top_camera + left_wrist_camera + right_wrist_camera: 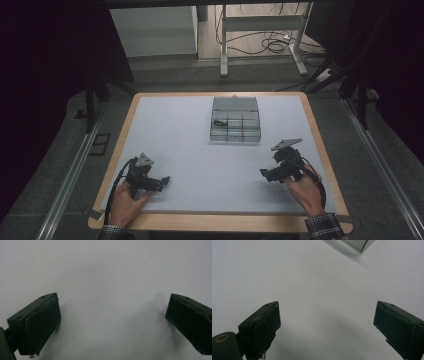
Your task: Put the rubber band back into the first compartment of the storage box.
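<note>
Nearest the camera, the left hand (122, 202) rests its left gripper (164, 181) low on the white tabletop (175, 130), jaws spread wide and empty. Farther back at centre sits a clear compartment box (235, 120), lid up, something small and dark in one cell. At right, the right gripper (263, 173) is likewise agape, angled inward. A good first reach would likely approach the box squarely.

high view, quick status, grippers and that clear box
Left gripper open, empty, low over table. Right gripper open, empty. Compartment box at far centre, lid up, untouched. Nothing between.
</note>
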A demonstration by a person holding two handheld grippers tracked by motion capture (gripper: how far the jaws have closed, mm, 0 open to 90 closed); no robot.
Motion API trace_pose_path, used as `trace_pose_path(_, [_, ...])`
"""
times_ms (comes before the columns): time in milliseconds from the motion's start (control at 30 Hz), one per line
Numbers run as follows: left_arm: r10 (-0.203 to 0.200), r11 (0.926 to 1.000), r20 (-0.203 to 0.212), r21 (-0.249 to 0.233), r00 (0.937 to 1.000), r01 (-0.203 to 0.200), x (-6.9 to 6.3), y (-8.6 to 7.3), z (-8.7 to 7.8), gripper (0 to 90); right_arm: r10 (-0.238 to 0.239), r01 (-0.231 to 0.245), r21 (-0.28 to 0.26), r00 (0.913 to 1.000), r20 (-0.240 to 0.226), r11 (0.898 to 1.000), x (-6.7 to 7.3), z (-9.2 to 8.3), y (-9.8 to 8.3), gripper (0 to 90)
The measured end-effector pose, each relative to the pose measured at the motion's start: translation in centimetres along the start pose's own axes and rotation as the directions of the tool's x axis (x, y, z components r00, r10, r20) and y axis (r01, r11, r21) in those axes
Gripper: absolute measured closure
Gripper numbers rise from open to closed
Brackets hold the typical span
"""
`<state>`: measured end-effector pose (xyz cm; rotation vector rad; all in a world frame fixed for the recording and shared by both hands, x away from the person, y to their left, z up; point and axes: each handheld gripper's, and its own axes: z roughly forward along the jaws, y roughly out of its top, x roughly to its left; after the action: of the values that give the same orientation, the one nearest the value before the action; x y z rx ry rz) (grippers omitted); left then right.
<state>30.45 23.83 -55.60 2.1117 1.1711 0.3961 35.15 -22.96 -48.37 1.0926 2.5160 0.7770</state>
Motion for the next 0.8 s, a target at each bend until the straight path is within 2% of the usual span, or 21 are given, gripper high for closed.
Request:
trace_pose_path(500, [0.0, 1.0, 0.0, 0.0, 1.0, 0.0, 0.0, 0.0, 0.0, 0.0, 0.025, -0.025, 0.007, 0.9995, 0.019, 1.0, -0.6, -1.3, -2.0, 7.1])
trace_pose_path(800, [0.0, 1.0, 0.0, 0.0, 1.0, 0.0, 0.0, 0.0, 0.0, 0.0, 0.033, -0.035, 0.041, 0.9984, 0.045, 0.999, -1.0, -1.9, -3.9, 7.1])
